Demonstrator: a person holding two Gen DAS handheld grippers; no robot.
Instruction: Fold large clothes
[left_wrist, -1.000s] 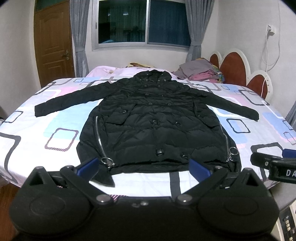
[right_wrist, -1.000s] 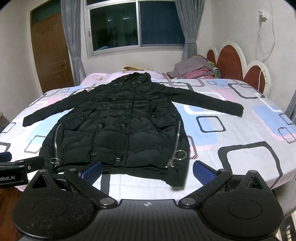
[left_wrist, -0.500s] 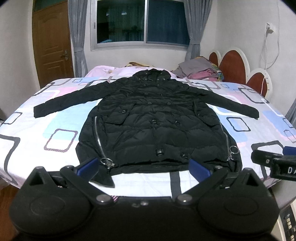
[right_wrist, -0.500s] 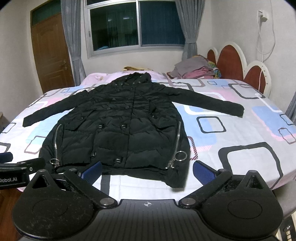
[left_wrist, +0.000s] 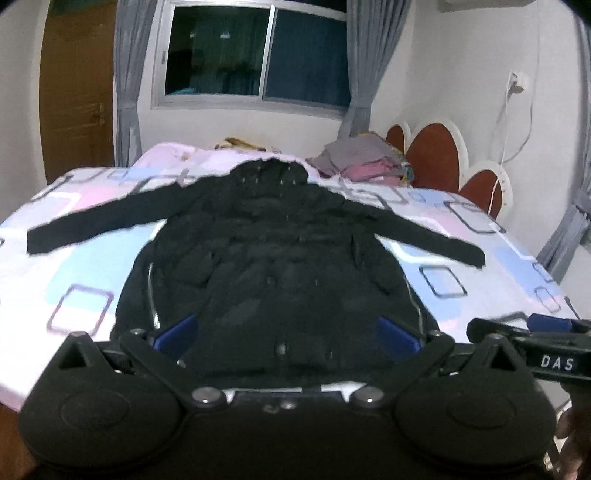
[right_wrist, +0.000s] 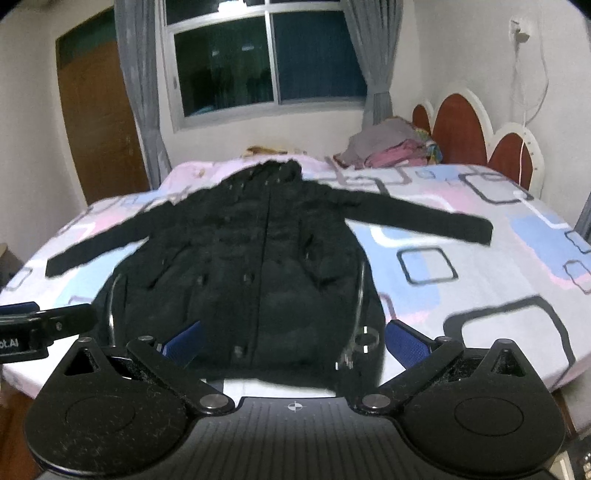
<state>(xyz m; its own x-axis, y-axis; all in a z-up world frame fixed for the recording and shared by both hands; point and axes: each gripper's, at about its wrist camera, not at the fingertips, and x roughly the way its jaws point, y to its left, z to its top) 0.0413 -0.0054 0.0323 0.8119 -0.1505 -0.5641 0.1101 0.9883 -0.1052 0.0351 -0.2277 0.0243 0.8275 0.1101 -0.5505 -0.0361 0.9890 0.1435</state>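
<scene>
Both grippers hung with jaws spread wide and empty: the left gripper (left_wrist: 286, 334) over the coat's hem near its middle, the right gripper (right_wrist: 293, 341) over the hem's right half, close to a zipper ring (right_wrist: 365, 338). Beyond them the black padded coat (left_wrist: 273, 258) lay face up on the patterned bed (left_wrist: 480, 280), sleeves stretched out to either side, hood toward the window (right_wrist: 266, 62). As a judgement, the padding looked thick and slippery; a shallow pinch at the hem could slide off, and lifting one side alone might drag the whole coat askew rather than crease it cleanly.
</scene>
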